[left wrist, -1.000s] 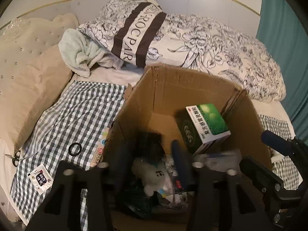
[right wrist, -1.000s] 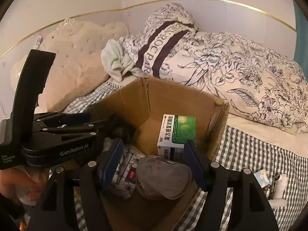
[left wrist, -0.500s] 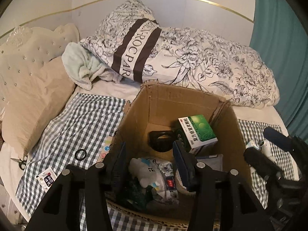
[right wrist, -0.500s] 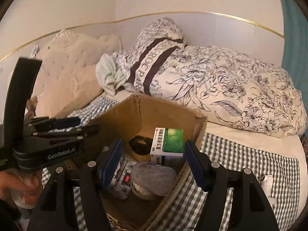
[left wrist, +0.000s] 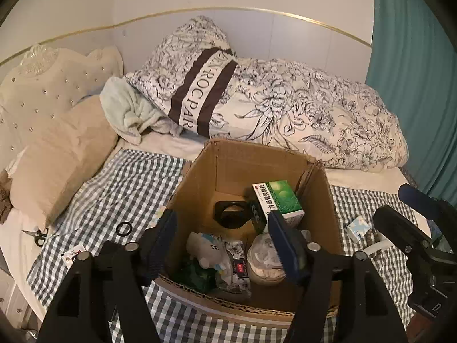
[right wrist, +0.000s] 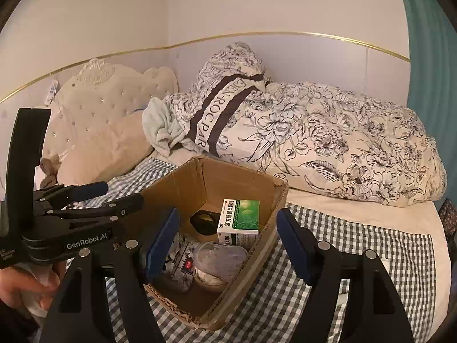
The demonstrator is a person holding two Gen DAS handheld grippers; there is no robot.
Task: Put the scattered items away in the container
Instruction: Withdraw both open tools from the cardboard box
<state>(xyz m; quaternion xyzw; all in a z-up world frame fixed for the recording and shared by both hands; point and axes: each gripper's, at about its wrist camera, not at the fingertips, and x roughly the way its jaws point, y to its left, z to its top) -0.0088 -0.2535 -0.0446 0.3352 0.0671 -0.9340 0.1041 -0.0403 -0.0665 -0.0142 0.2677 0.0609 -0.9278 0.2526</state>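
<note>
Left gripper (left wrist: 222, 238) jaws have just been opening, now wide apart above the near edge of the cardboard box (left wrist: 200, 177), gripping nothing. Right gripper (right wrist: 228, 238) also spread wide, empty, over the box's right wall. Box sits on the checked cloth (left wrist: 122, 183) on the bed; inside: green medicine carton (left wrist: 278, 200), black ring-shaped part (left wrist: 231, 211), white plush toy (left wrist: 205, 248), a clear lidded tub (right wrist: 218, 260), probably. Still out on the cloth: black ring (left wrist: 124, 229), small packet (left wrist: 73, 253), scissors (left wrist: 38, 235) at the left edge.
</note>
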